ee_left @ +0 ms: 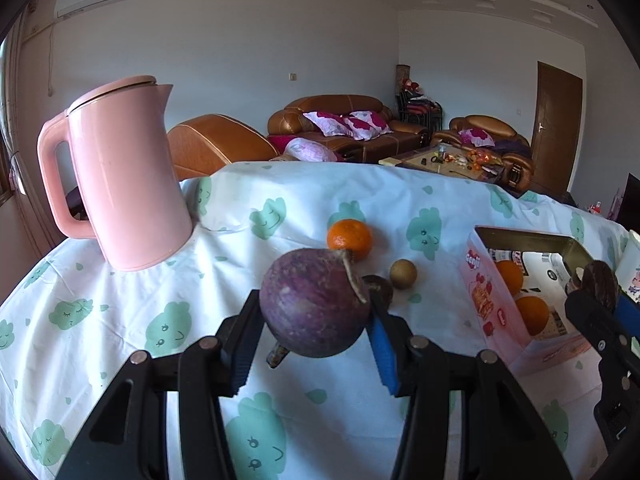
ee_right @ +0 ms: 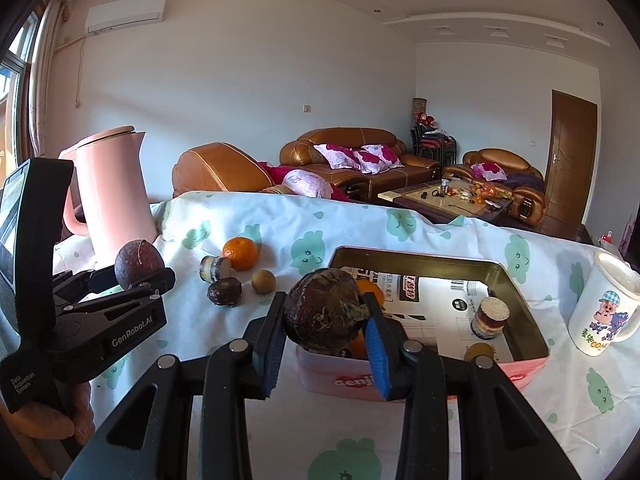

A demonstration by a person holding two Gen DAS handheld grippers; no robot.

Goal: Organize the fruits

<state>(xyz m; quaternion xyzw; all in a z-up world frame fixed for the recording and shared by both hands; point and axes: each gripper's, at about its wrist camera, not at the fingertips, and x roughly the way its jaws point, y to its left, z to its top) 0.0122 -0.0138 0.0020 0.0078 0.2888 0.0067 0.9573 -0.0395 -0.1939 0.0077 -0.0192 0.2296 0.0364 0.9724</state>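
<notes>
White cloth printed with green cartoon clouds covers the table (ee_left: 120, 292), and behind it brown leather sofas (ee_right: 352, 160) line the far wall of a living room. A pink kettle (ee_left: 120, 176) stands upright at the table's left end, and a white cartoon mug (ee_right: 604, 308) stands at the right end, just beside the tin.

The left gripper (ee_left: 316, 320) is clamped on a round purple fruit (ee_left: 314, 304) with a dry stalk, lifted clear of the cloth. The right gripper (ee_right: 326, 320) is closed on a dark, wrinkled brown fruit (ee_right: 324, 312), held above the near rim of the tin.

The pink-sided tin (ee_right: 516, 280) lies open on the right part of the table. Inside it are two oranges (ee_left: 532, 314), a short cut cylinder (ee_right: 490, 316) standing upright, and a small yellowish round thing at the near wall that is too hidden to name.

On the cloth between kettle and tin lie a mandarin (ee_right: 240, 254), a small tan fruit (ee_right: 264, 282), a dark wrinkled fruit (ee_right: 224, 292) and another cut cylinder (ee_right: 214, 269) on its side, touching the mandarin.
</notes>
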